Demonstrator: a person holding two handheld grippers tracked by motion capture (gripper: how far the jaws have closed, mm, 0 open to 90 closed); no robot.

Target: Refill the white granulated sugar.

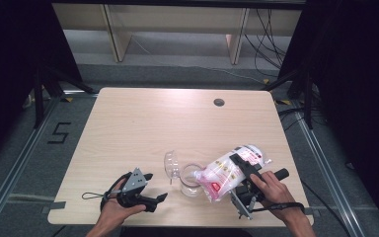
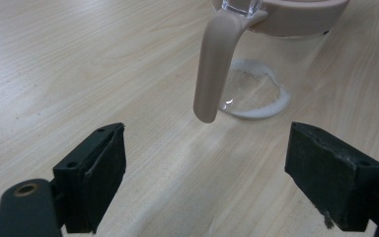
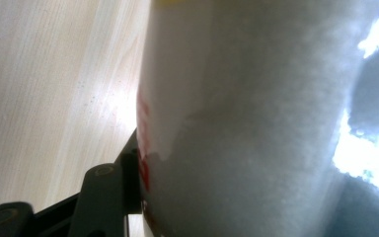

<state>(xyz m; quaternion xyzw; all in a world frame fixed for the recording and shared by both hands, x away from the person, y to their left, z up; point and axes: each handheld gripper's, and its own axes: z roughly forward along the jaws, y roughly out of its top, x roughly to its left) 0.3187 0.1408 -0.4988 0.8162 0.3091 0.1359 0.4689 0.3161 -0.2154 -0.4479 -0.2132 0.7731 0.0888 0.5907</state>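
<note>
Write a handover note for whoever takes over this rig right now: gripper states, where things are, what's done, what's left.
Right gripper: shut on the bag of white granules, tilted with its mouth over the clear jar.
Left gripper: open, empty, on the table left of the jar, aimed at it.
Jar: upright near the front edge, hinged lid flipped open to its left, beige latch hanging down.
Done: a thin layer of white granules covers the jar bottom.
Left: probably keep pouring, set the bag down, then close the lid.
</note>
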